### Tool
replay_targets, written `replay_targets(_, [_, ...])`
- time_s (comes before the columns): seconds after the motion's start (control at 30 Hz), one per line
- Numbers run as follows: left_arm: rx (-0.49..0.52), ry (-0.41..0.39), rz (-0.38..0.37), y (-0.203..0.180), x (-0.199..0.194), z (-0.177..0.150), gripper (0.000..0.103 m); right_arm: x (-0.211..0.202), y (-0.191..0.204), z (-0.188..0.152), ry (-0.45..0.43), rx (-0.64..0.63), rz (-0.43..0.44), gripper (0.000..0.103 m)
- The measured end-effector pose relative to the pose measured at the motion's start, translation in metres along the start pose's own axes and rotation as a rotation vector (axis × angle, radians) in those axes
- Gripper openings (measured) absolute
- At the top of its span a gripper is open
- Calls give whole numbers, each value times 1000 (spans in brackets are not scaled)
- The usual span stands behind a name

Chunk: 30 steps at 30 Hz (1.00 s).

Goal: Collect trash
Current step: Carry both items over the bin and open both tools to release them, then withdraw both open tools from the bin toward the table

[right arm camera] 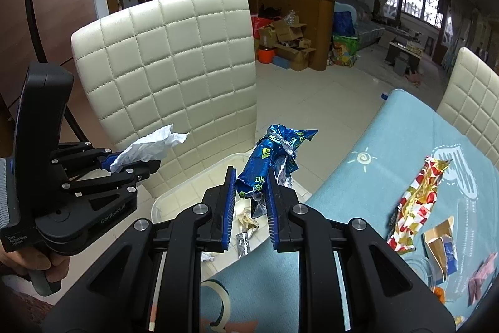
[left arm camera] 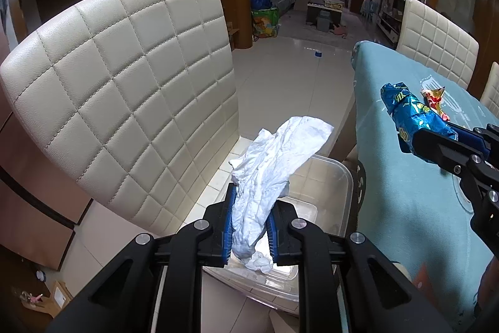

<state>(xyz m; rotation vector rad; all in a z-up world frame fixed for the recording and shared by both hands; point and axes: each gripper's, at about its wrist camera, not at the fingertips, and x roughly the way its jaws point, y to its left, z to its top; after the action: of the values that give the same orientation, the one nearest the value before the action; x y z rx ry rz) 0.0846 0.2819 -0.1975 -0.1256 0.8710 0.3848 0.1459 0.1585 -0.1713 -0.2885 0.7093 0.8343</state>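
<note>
My left gripper [left arm camera: 249, 208] is shut on a crumpled white tissue [left arm camera: 274, 164] and holds it above a clear plastic bin [left arm camera: 336, 177] that stands on a cream chair seat. The left gripper [right arm camera: 137, 164] and its tissue [right arm camera: 149, 147] also show in the right wrist view. My right gripper [right arm camera: 249, 192] is shut on a blue foil snack wrapper [right arm camera: 271, 155], held over the bin's rim [right arm camera: 187, 186] at the table edge. In the left wrist view the right gripper [left arm camera: 436, 142] holds the blue wrapper [left arm camera: 414, 114] over the table.
A table with a light blue cloth [right arm camera: 358, 192] carries a red and gold wrapper [right arm camera: 414, 202], a torn carton [right arm camera: 443, 248] and pink scraps [right arm camera: 480, 276]. The bin holds small scraps [right arm camera: 246, 223]. Quilted cream chairs [left arm camera: 124, 89] [right arm camera: 467, 95] flank the table.
</note>
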Motion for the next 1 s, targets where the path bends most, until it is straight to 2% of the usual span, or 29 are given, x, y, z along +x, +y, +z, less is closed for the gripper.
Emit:
replay_targets(0.27, [-9, 15, 1, -1, 7, 1, 17, 6, -1, 2, 4, -4, 5, 23])
replay_targets(0.4, [-8, 21, 0, -1, 10, 2, 17, 7, -8, 2, 15, 34, -3, 23])
replay_targets(0.47, [-6, 21, 0, -2, 10, 3, 17, 8, -13, 2, 18, 58, -7, 33])
replay_targets(0.53, [-4, 21, -4, -2, 11, 4, 17, 4, -18, 1, 3, 82, -7, 68])
replay_targets(0.7, [-4, 20, -8, -2, 11, 4, 17, -3, -17, 1, -25, 66, -23, 68])
replay_targets(1.0, [6, 8, -14, -6, 3, 3, 17, -9, -15, -5, -8, 71, -41, 68])
